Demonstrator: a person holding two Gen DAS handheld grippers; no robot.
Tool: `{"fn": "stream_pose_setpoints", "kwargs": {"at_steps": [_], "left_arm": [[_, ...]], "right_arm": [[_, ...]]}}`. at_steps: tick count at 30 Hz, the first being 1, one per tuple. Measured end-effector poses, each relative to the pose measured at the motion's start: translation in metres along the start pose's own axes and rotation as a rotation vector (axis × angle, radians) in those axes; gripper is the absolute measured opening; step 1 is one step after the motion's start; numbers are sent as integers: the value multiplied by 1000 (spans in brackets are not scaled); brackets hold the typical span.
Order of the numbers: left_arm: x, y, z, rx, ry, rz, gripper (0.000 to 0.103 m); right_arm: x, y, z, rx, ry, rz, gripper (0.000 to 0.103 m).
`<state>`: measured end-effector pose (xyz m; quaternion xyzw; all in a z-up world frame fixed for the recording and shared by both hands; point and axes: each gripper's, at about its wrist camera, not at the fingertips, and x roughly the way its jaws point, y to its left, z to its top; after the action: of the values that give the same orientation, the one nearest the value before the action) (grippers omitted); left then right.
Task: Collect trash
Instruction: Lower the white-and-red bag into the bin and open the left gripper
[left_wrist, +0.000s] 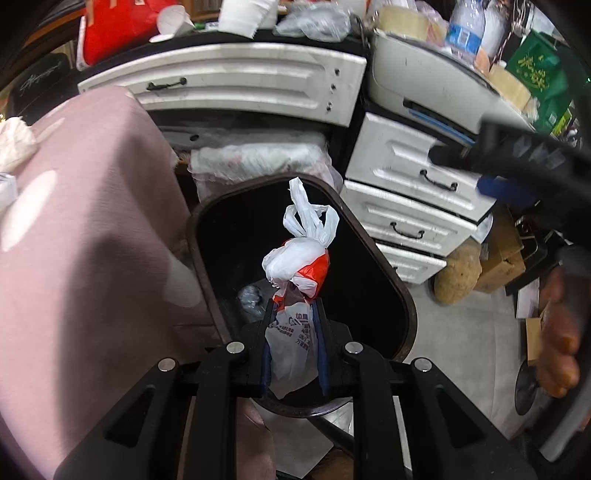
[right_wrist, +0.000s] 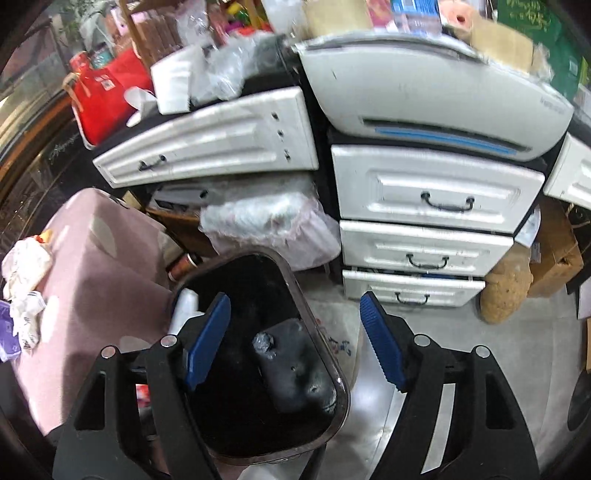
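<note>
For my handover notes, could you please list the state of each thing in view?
Left gripper: shut on the bag.
Bag: knotted, held over the bin.
Bin: open, dark items inside.
Right gripper: open, empty.
Drawers: closed.

White drawers (right_wrist: 432, 195) under a cluttered black countertop (left_wrist: 258, 37), pink-covered furniture (left_wrist: 92, 229) beside them, grey floor (right_wrist: 454, 325).

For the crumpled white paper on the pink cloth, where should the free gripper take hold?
Right gripper stands open and empty. Probably come from above onto the crumpled white paper, pinching a raised fold; it lies loose on the pink cloth.
</note>
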<state>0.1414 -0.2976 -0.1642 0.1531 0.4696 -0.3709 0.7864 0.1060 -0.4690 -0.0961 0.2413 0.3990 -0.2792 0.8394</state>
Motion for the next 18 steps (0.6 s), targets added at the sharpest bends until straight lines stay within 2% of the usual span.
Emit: {"fn": "stream_pose_setpoints", "kwargs": {"at_steps": [6, 8, 9, 10, 12, 13, 18], "left_arm": [[19, -4, -1, 18, 47, -18, 21], [25, -5, -1, 24, 61, -27, 29], [26, -5, -2, 28, 64, -27, 43], [27, -5, -3, 32, 63, -24, 62], [26, -6, -5, 43, 49, -24, 80], [26, -6, -6, 50, 46, -26, 83], [22, -11, -9, 83, 49, -25, 88]], "right_arm": [[-15, 13, 2, -51, -39, 12, 74], [-16, 15, 1, -55, -40, 15, 75], [-15, 15, 1, -57, -38, 15, 75], [-14, 15, 1, -57, -36, 14, 75], [-13, 15, 0, -56, -28, 15, 75], [-12, 15, 0, -57, -26, 15, 75], [-10, 15, -1, -58, -20, 15, 75]]}}
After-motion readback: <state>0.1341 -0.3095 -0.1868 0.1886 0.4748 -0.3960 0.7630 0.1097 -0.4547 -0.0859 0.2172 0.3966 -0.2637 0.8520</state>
